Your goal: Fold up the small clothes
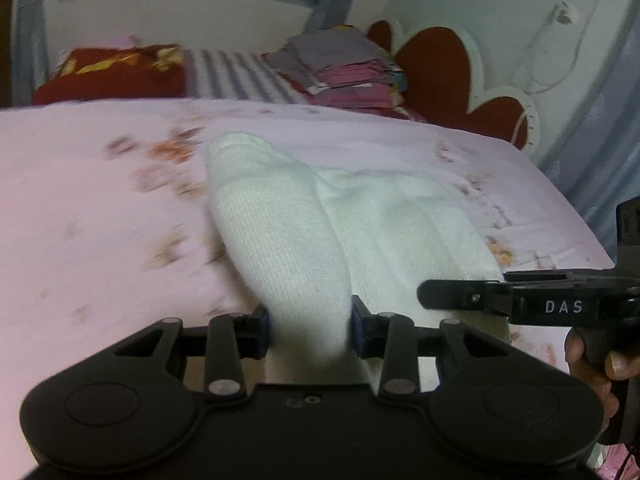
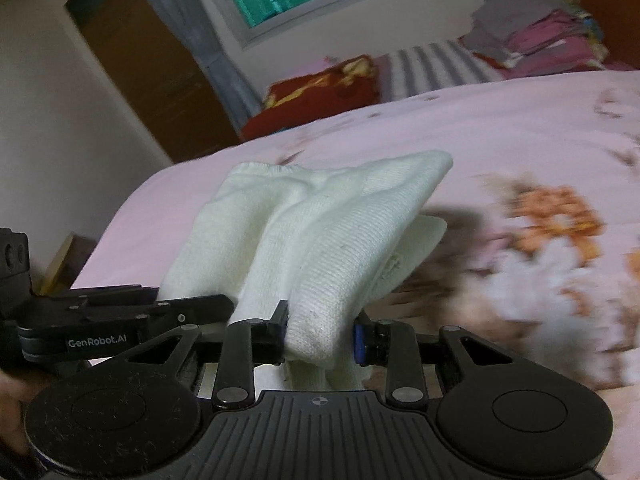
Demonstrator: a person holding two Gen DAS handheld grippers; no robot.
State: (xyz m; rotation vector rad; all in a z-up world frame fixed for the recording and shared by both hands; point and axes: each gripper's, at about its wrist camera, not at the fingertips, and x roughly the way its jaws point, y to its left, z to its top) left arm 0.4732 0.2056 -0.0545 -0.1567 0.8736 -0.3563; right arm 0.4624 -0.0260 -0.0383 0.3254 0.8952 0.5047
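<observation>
the left gripper (image 1: 310,330) is clamped on a fold of a white knitted garment (image 1: 288,240), its blue pads (image 1: 358,330) pressing the cloth from both sides with the jaws only partly apart around the bunched fabric. the right gripper (image 2: 320,334) grips another part of the same white knitted garment (image 2: 332,240) in the same way, jaws narrowed on a thick fold that bulges up between them. the garment runs from the two grippers out toward the far side, held up off a pink flowered bedsheet (image 1: 80,208), with a shadow under it in the right wrist view. in the left wrist view the right gripper's black finger (image 1: 460,294) reaches in from the right, beside the cloth, and part of a hand (image 1: 592,364) shows on its handle at the right edge. at the far end of the bed lie a red patterned pillow (image 1: 116,72), a striped sheet (image 1: 236,76) and a stack of folded clothes (image 1: 348,68) in grey and pink. the sheet is motion-blurred.
</observation>
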